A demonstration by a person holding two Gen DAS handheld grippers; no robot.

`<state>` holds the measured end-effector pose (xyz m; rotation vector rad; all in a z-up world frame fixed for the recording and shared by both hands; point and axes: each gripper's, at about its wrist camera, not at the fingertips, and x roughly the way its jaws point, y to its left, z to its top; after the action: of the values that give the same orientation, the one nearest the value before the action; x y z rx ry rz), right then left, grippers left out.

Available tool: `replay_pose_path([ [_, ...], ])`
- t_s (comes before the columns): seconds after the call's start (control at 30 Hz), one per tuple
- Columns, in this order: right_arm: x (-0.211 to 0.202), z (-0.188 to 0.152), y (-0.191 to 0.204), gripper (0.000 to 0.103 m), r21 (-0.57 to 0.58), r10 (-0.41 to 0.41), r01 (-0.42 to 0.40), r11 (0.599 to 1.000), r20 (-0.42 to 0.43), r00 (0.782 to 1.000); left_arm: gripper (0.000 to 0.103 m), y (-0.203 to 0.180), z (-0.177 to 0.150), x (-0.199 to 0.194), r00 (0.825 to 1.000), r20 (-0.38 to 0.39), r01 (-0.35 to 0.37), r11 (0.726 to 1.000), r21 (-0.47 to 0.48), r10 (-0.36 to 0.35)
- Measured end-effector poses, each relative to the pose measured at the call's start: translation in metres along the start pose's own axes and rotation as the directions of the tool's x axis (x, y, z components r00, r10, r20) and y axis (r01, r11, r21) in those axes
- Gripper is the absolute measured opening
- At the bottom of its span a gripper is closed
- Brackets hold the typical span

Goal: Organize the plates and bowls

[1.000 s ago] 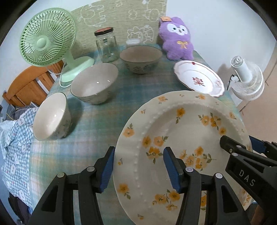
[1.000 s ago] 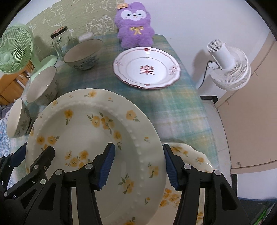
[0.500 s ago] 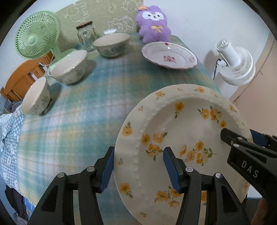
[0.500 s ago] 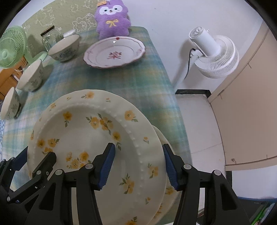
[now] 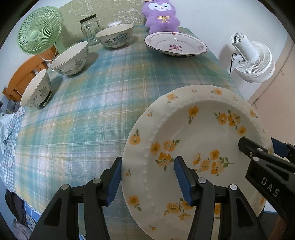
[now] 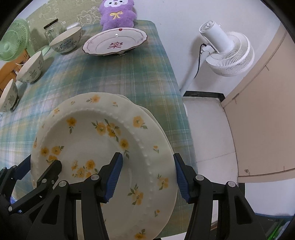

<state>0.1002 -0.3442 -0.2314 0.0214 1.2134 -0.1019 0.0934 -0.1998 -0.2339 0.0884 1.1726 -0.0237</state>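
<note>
**Yellow-flowered plate held at both rims over a second plate**

Blue-padded fingers of the left gripper (image 5: 147, 181) straddle the left rim of the yellow-flowered plate (image 5: 199, 140), one finger outside the edge, the other over the plate's well. The right gripper (image 6: 146, 178) straddles the opposite rim in the same manner. Both sets of jaws stand part-way closed with the rim between them; pad contact appears firm, and the plate is carried tilted between the two. Directly beneath it, at the near right corner of the plaid tablecloth (image 6: 114, 73), the edge of a second plate (image 6: 147, 110) shows.

Ahead of the grippers, well apart, lies a red-patterned plate (image 5: 175, 45). Three bowls (image 5: 71, 58) stand ahead to the left. Beyond them are a glass jar (image 5: 90, 29), a green fan (image 5: 39, 30) and a purple plush toy (image 5: 162, 16). A white fan (image 6: 226, 53) stands off the table, ahead to the right.
</note>
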Motion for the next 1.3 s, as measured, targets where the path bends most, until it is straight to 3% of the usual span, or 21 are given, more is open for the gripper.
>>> replay_pose_path([
  [0.73, 0.016, 0.024, 0.005, 0.058, -0.055, -0.008, 0.009, 0.998, 0.015, 1.000, 0.056, -0.006, 0.012, 0.009, 0.999, -0.009, -0.038, 0.999, -0.015, 0.038],
  [1.0, 0.020, 0.024, 0.009, 0.054, -0.125, -0.037, 0.039, 0.991, 0.023, 0.999, 0.056, -0.007, 0.014, 0.011, 0.999, -0.009, -0.049, 0.998, -0.035, 0.049],
  [1.2, 0.018, 0.023, 0.006, 0.054, -0.117, -0.022, 0.024, 0.993, 0.021, 1.000, 0.065, -0.005, 0.013, 0.010, 1.000, -0.011, -0.012, 0.999, -0.042, 0.011],
  [1.3, 0.014, 0.023, 0.003, 0.055, -0.100, 0.000, 0.001, 0.995, 0.015, 1.000, 0.078, -0.002, 0.012, 0.006, 1.000, -0.012, -0.006, 0.999, -0.048, 0.006],
])
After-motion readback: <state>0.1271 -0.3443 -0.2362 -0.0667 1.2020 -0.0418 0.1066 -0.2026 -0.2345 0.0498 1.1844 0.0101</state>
